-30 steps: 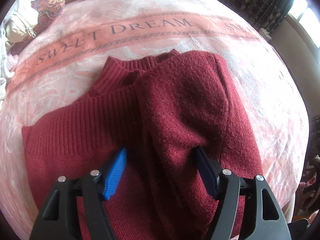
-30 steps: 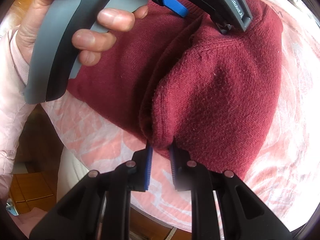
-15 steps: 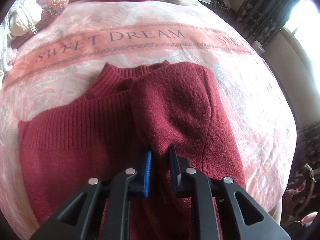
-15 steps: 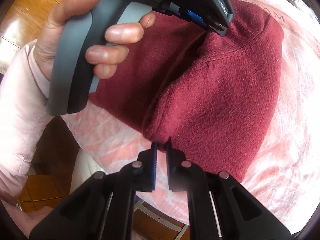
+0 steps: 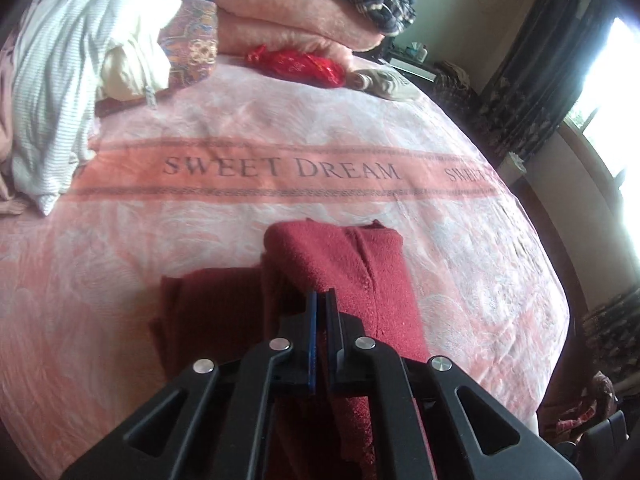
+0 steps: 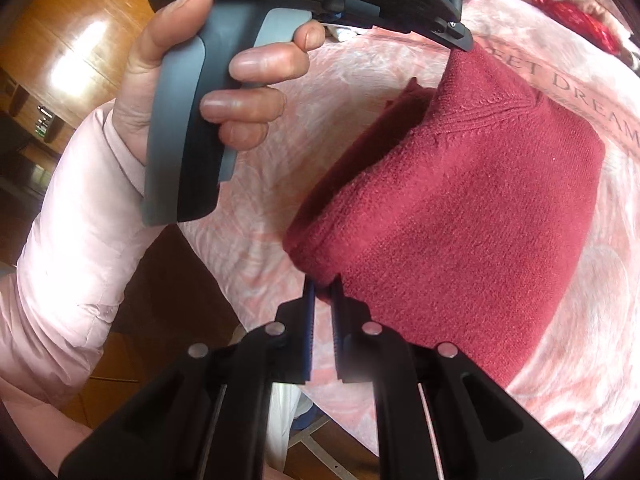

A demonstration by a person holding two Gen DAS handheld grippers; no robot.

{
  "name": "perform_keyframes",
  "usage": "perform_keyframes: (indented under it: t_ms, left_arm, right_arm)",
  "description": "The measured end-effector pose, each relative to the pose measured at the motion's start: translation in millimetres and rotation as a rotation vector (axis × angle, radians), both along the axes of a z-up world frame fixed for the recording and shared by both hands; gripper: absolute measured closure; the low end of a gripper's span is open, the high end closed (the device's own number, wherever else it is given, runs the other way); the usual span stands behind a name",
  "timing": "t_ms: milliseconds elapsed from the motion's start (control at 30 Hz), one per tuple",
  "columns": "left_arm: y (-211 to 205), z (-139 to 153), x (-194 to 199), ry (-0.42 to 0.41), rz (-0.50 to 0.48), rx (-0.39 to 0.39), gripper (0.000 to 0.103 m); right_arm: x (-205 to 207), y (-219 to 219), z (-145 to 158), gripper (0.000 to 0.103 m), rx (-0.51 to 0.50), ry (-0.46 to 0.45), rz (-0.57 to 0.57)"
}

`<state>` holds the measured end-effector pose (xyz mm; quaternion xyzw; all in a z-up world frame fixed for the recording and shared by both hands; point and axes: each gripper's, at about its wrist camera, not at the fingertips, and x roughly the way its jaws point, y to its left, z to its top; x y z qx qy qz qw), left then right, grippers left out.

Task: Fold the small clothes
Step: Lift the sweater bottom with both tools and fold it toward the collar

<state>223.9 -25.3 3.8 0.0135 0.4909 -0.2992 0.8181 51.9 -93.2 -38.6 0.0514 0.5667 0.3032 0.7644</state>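
1. sweater (image 5: 360,264): dark red knit, ribbed in places.
2. bedspread (image 5: 240,128): pale pink, salmon band with grey lettering.
3. gripper pads (image 5: 312,336): blue; frames black.
4. sleeve (image 6: 68,240): light pink.
5. cloth (image 5: 52,92): white, thin grey stripes.

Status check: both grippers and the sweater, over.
Left gripper shut on red sweater. Right gripper shut on its near edge. Sweater partly lifted off pink blanket. Nothing in the way.
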Motion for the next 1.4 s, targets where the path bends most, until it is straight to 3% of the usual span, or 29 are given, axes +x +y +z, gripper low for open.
perform_keyframes:
  t_ms: [33, 100, 167, 267, 333, 433, 567, 667, 1033, 1400]
  left_arm:
    - [13, 0, 1, -0.005, 0.016, 0.01, 0.1]
    - [34, -4, 3, -0.01, 0.039, 0.032, 0.1]
    - [50, -17, 7, 0.019, 0.063, 0.048, 0.103]
    - [68, -51, 12, 0.032, 0.106, 0.177, 0.103]
    - [82, -73, 15, 0.097, 0.116, 0.183, 0.103]
    - [90, -86, 8, 0.13, 0.117, 0.179, 0.103]
    - [87, -85, -3, 0.137, 0.105, 0.163, 0.092]
    - [78, -81, -7, 0.134, 0.086, 0.164, 0.091]
    - [79, -89, -6, 0.145, 0.105, 0.203, 0.091]
    - [77, -100, -12, 0.15, 0.096, 0.223, 0.091]
  right_arm:
    - [2, 9, -3, 0.103, 0.019, 0.018, 0.023]
    - [6, 29, -16, 0.103, 0.088, 0.084, 0.081]
    - [9, 47, -29, 0.103, -0.019, 0.067, 0.076]
    - [12, 48, -51, 0.103, -0.064, 0.109, 0.057]
    - [10, 42, -57, 0.103, -0.146, 0.091, 0.03]
    - [1, 35, -56, 0.097, -0.231, 0.072, -0.007]
    - [-1, 17, -54, 0.086, -0.286, 0.076, -0.048]
    - [-4, 6, -58, 0.083, -0.304, 0.087, -0.056]
    - [8, -5, -73, 0.085, -0.291, 0.13, -0.13]
    - [10, -8, -69, 0.085, -0.295, 0.134, -0.161]
